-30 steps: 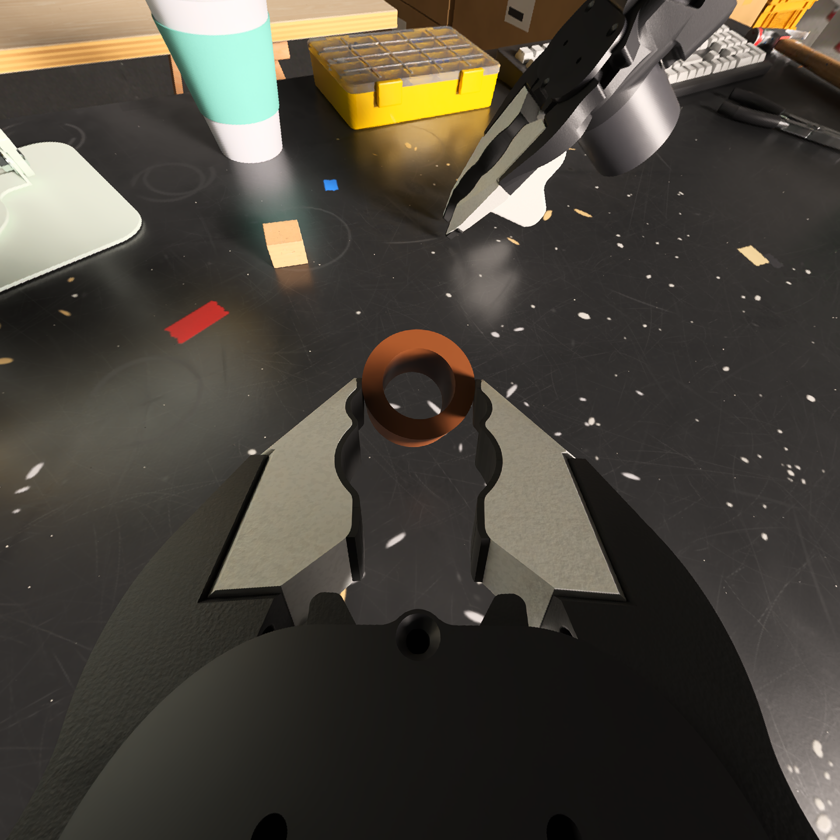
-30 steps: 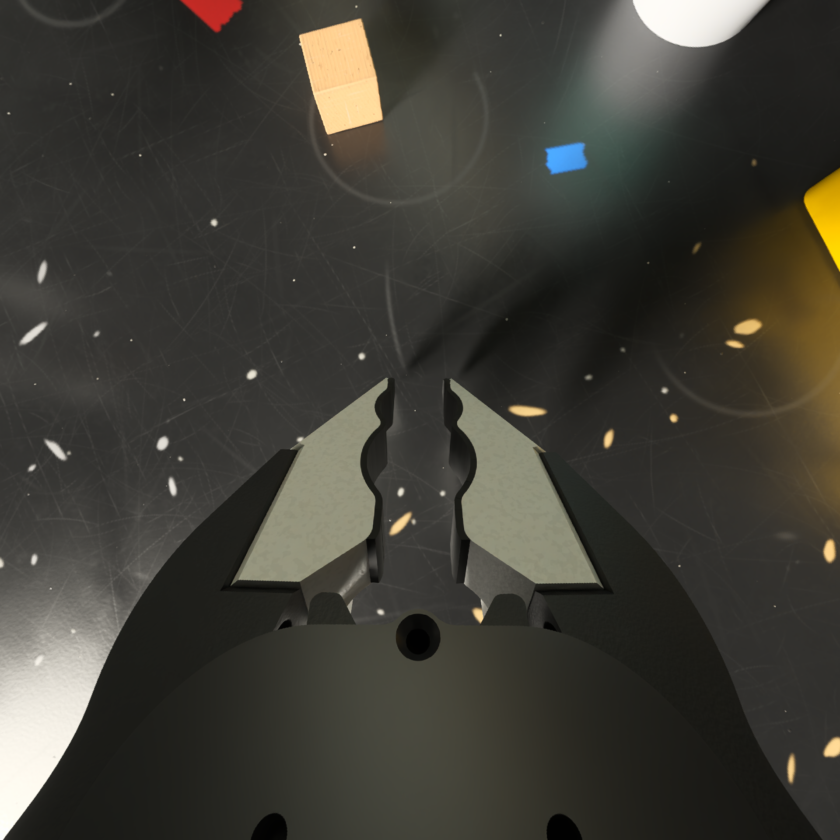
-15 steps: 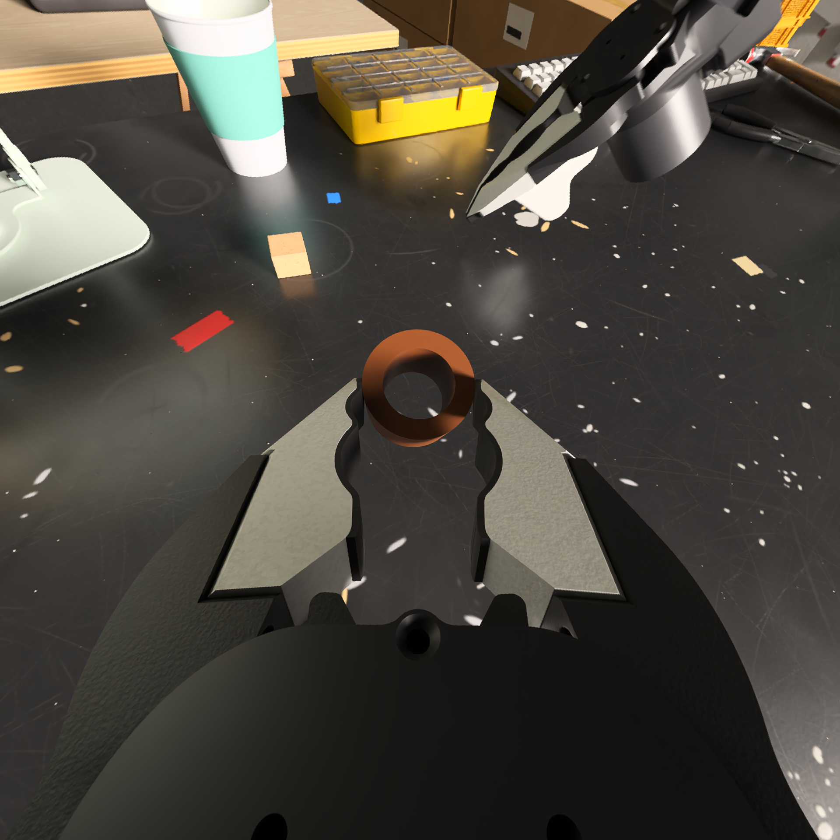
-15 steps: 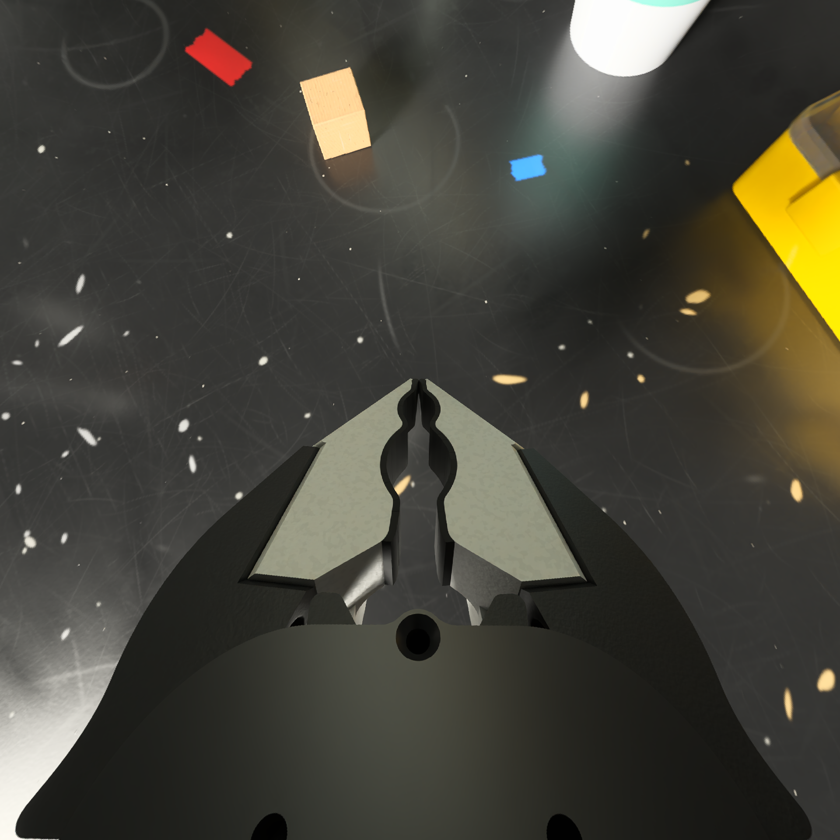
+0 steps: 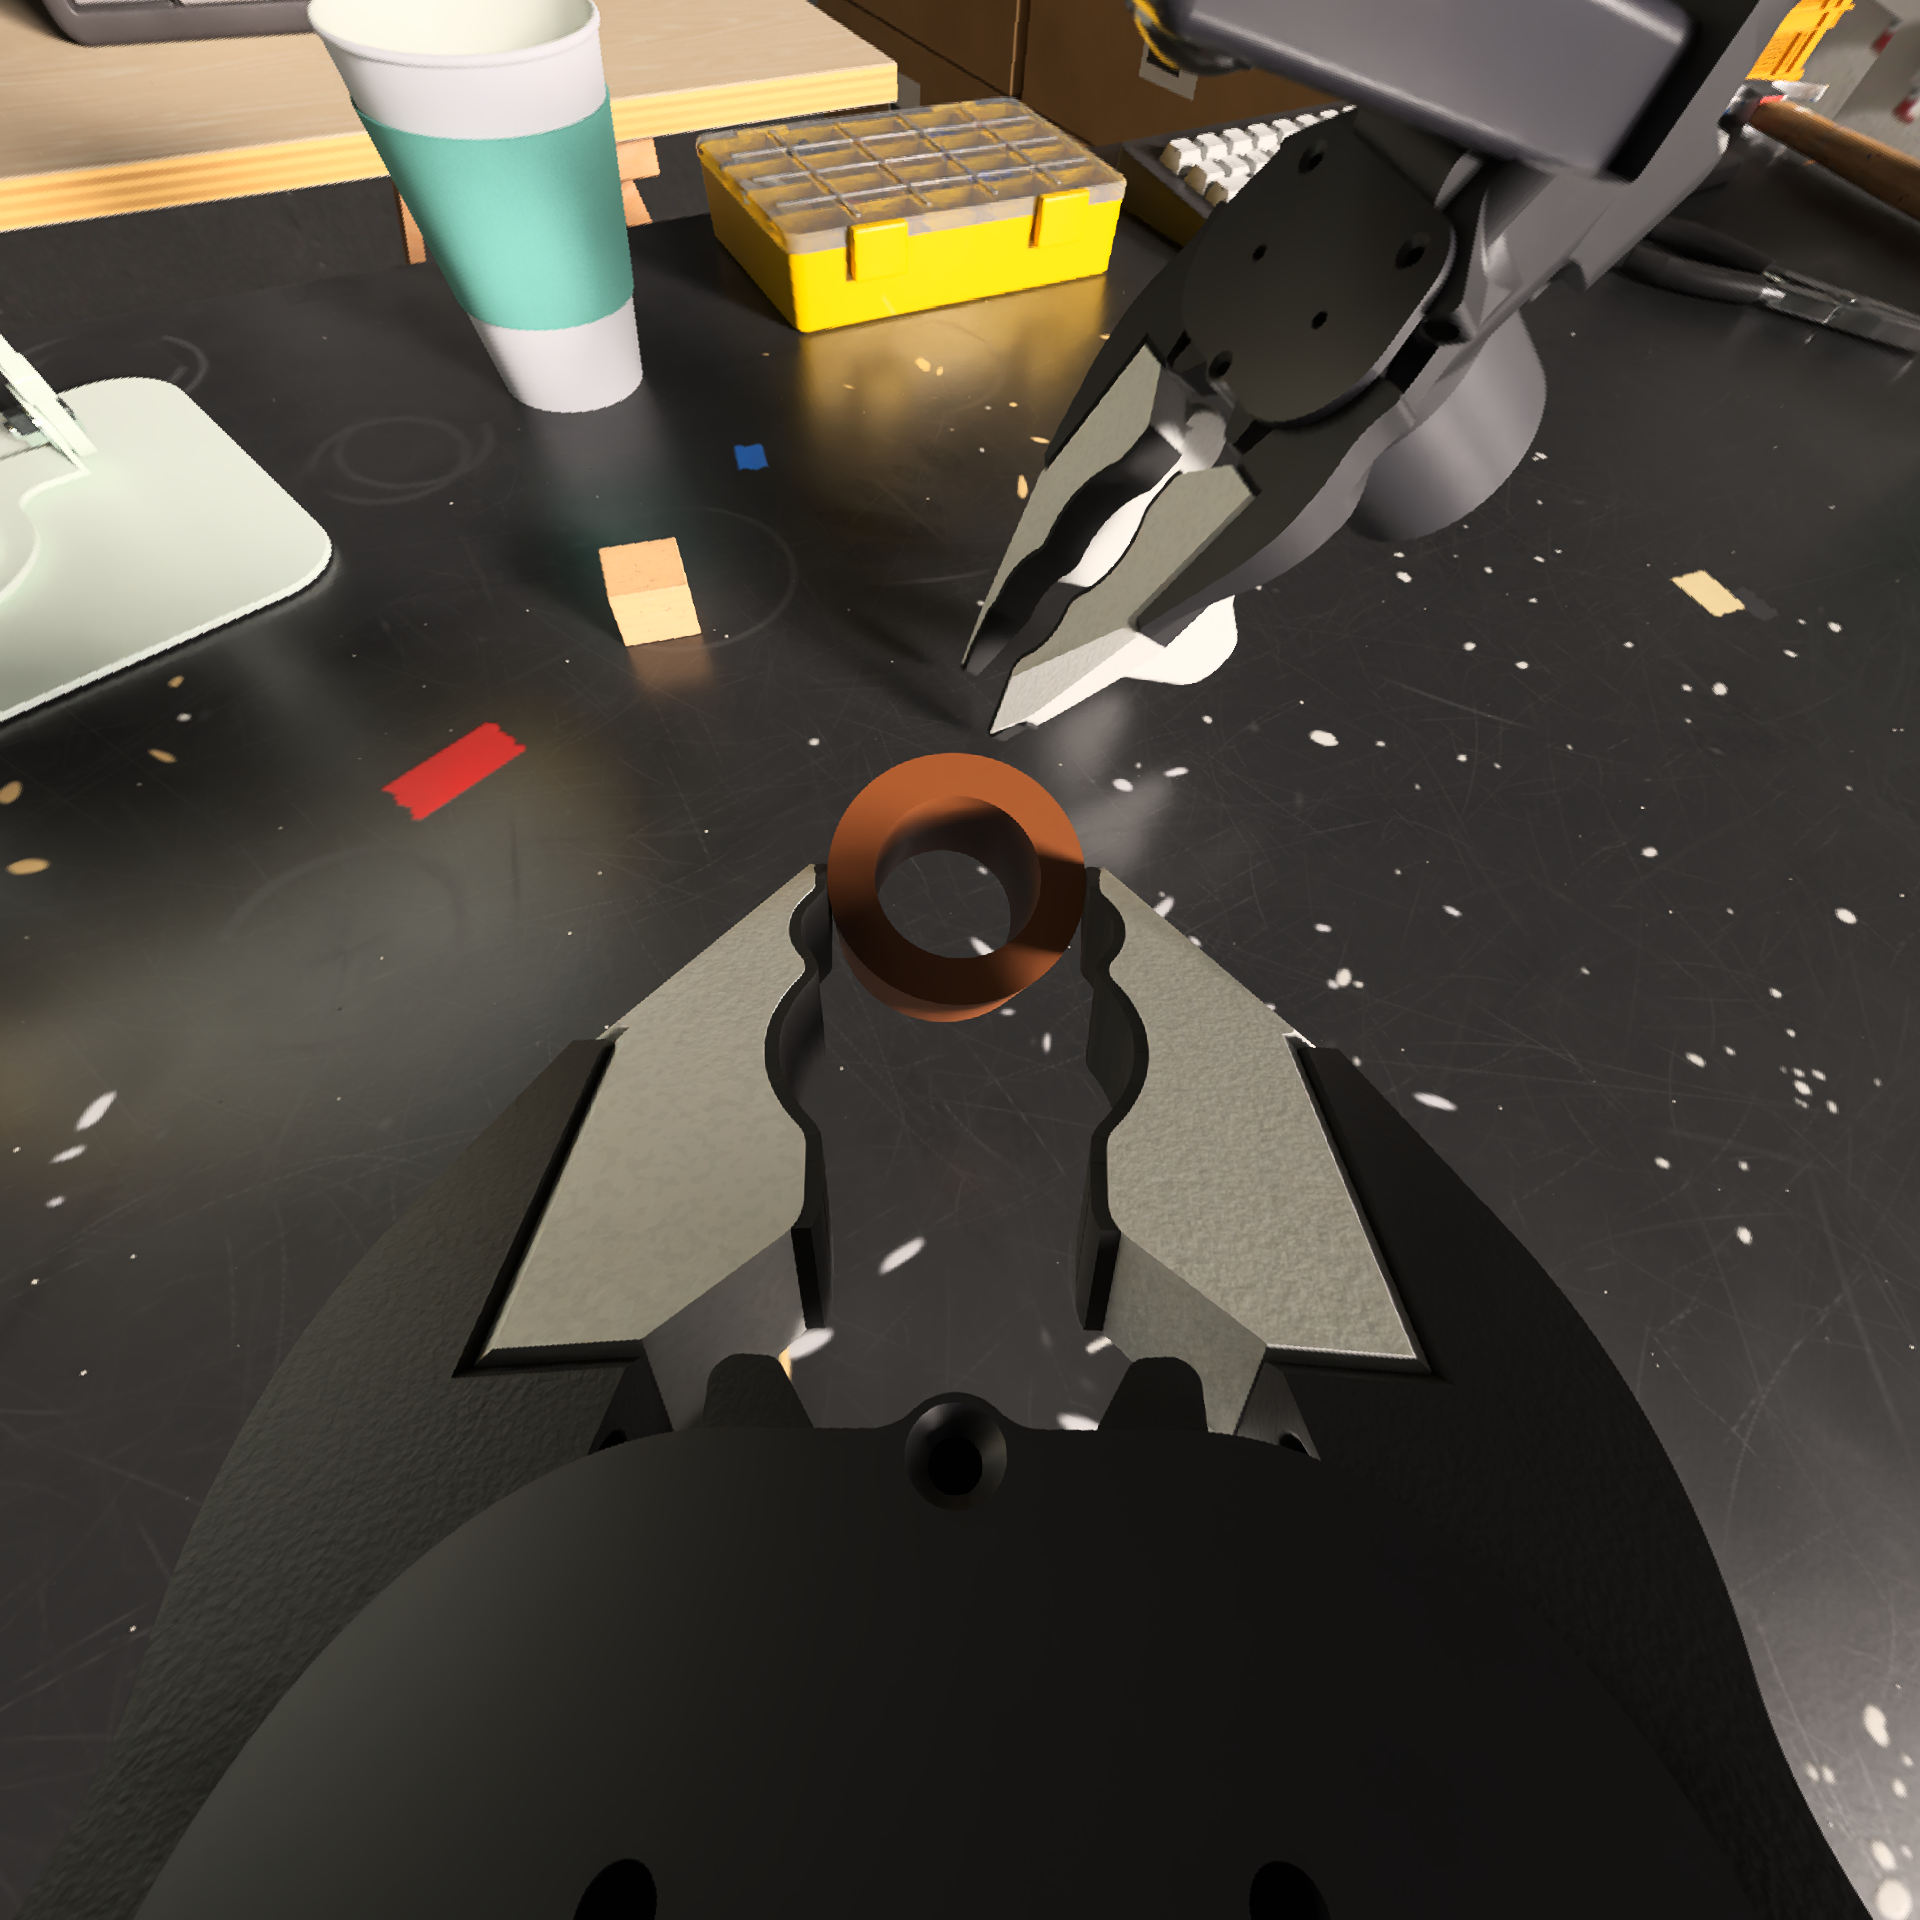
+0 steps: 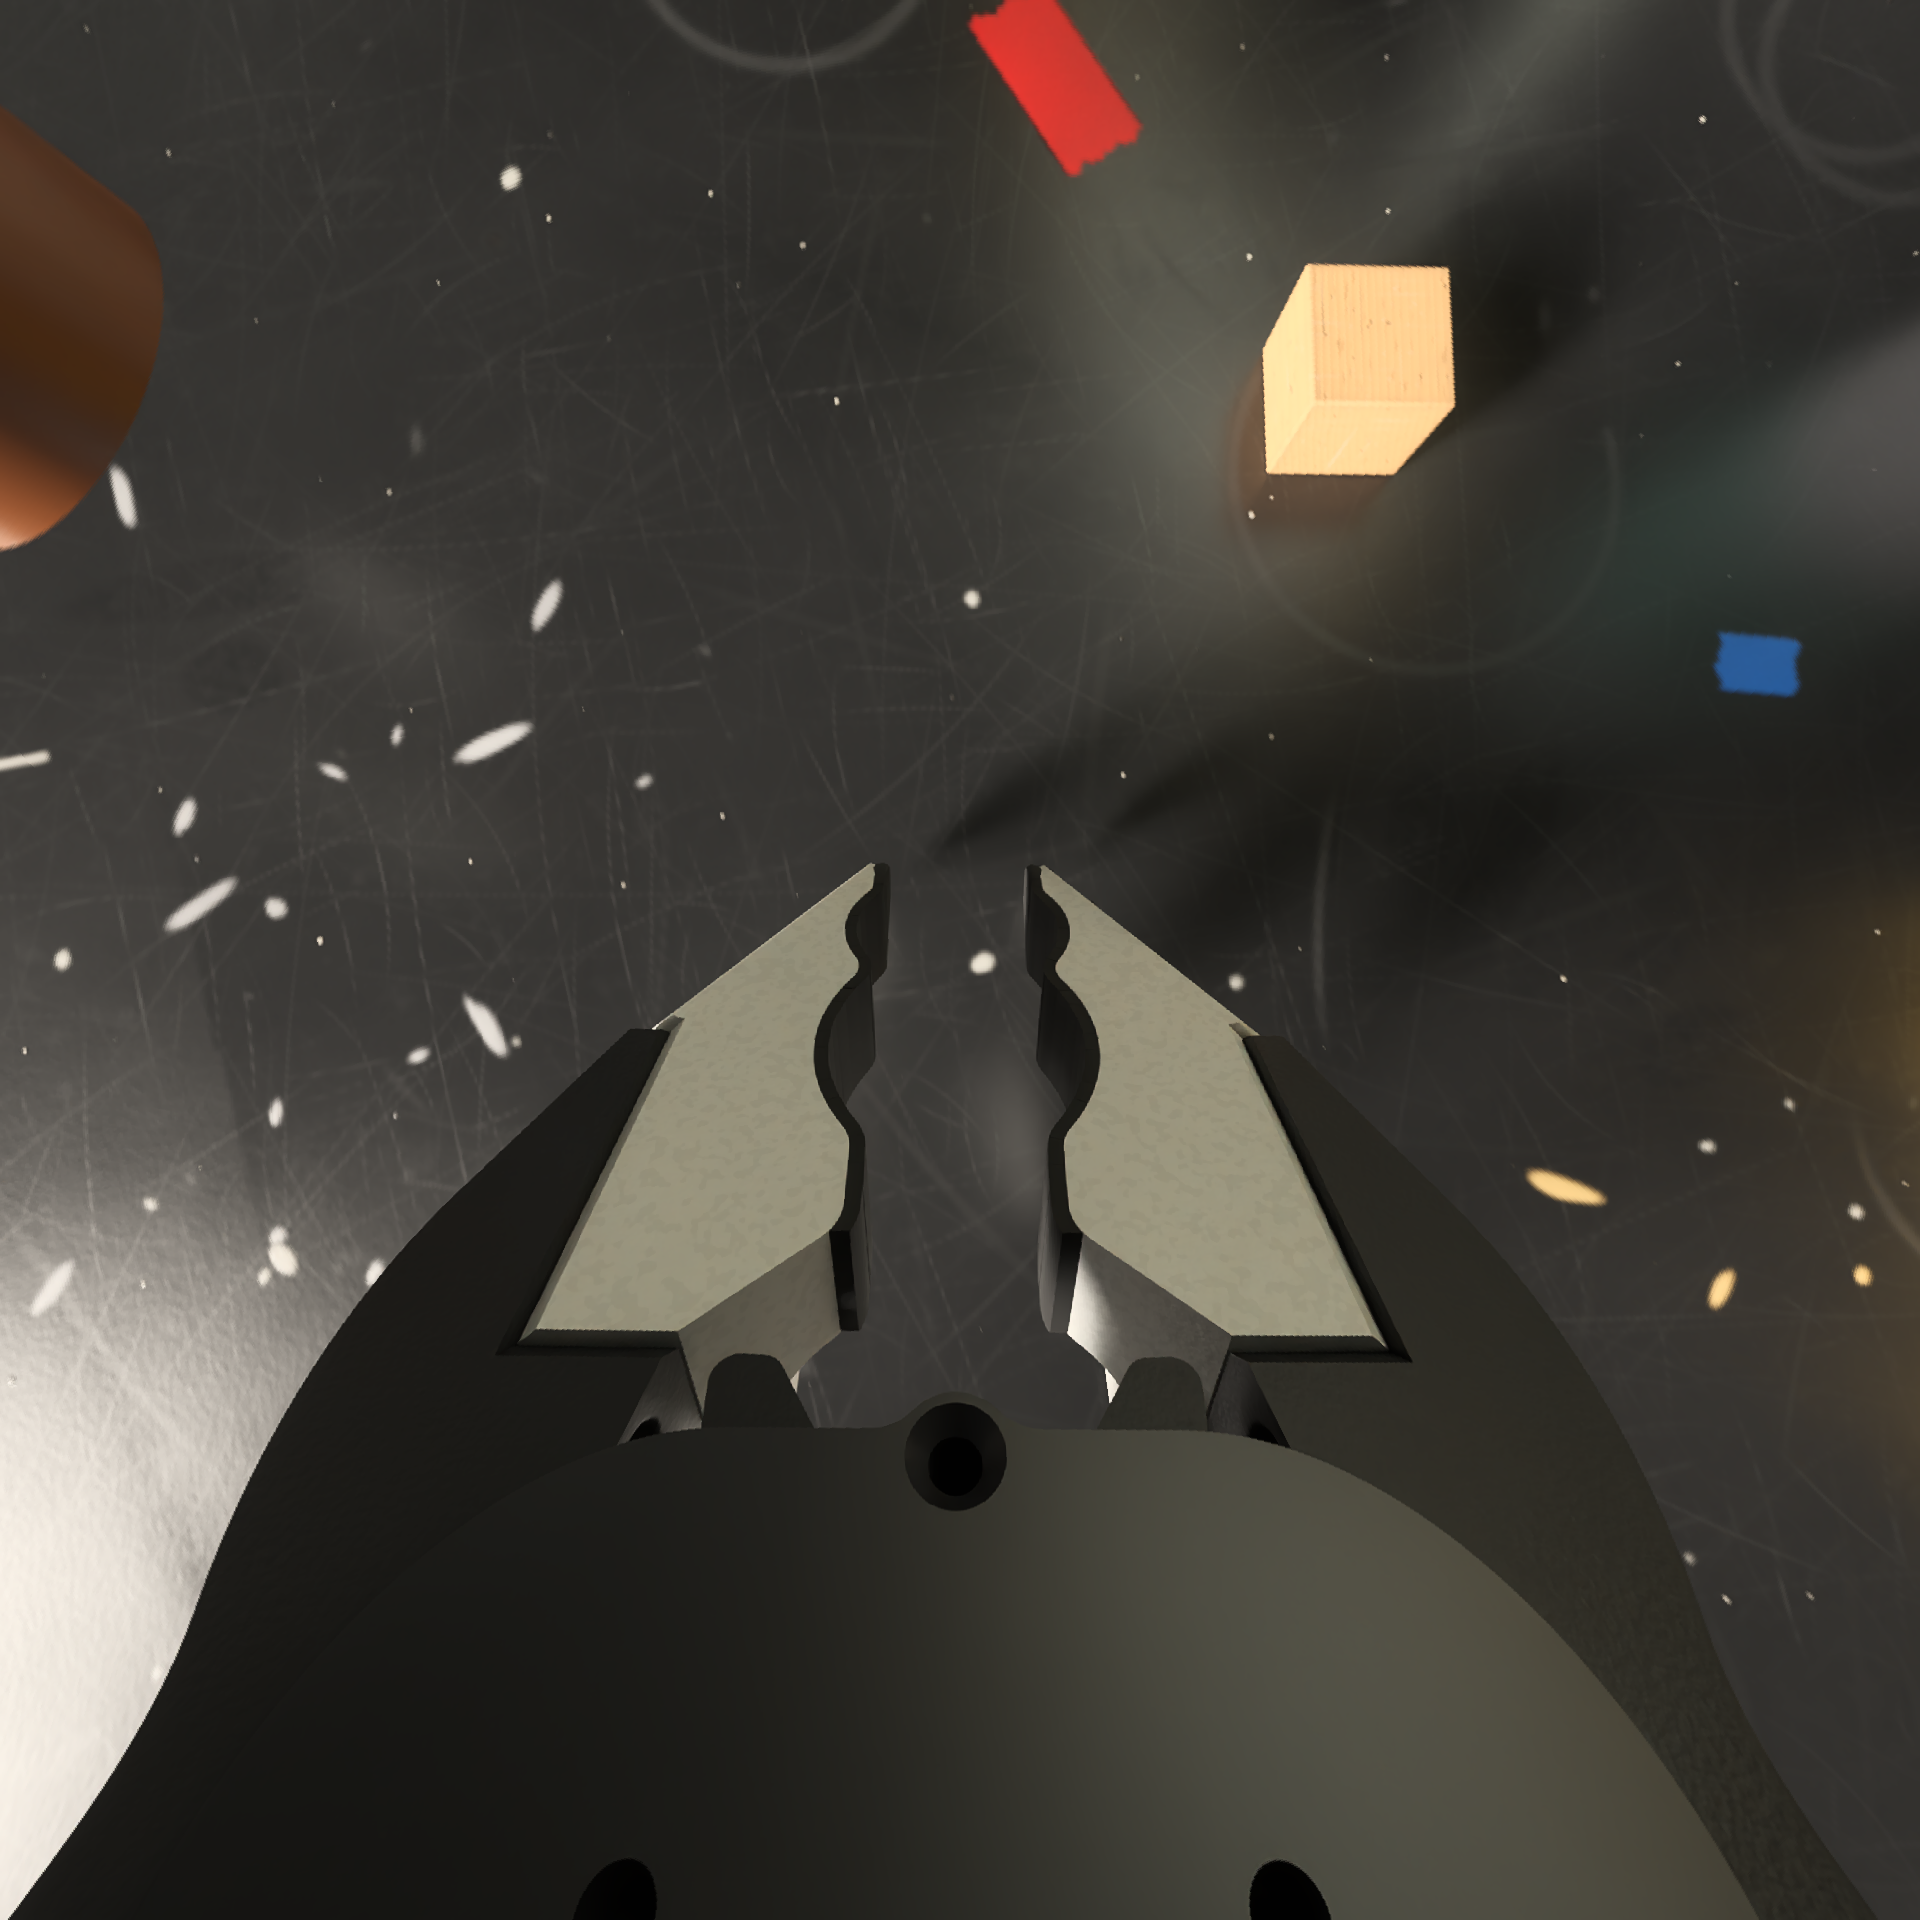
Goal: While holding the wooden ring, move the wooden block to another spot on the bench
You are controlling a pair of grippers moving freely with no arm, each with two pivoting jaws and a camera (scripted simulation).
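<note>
While its two grey, notched fingers (image 5: 717, 1081) press on either side of a reddish-brown wooden ring (image 5: 956, 885), the left gripper (image 5: 956, 904) holds that ring off the dark, scratched, paint-flecked bench (image 5: 1558, 1039), hole facing the camera and pinched at the fingertips with a wide gap behind it. No brand or readable writing shows on either gripper or on the ring.

The right gripper (image 6: 956, 873) has its fingers (image 6: 727, 1122) a narrow way apart, with nothing between them and only bare bench below. In the left wrist view the same gripper (image 5: 987, 686) hangs tilted down just beyond the ring, tips close to the surface.

The small pale wooden block (image 6: 1356, 369) sits on the bench ahead and to the right of the right gripper's tips, well apart from them; in the left wrist view the block (image 5: 649, 590) lies ahead and left of the ring. A red tape strip (image 6: 1055, 83) lies beyond it, and a small blue tape scrap (image 6: 1756, 662) to its right.

Farther out stand a white paper cup with a teal sleeve (image 5: 504, 197), whose inside is not visible, and a yellow plastic parts box with a clear gridded lid (image 5: 914, 208), shut, contents too unclear to name. A pale green flat base (image 5: 135, 530) sits at the left edge, a keyboard (image 5: 1236, 151) behind the box, and a label on a brown carton is too small to read.
</note>
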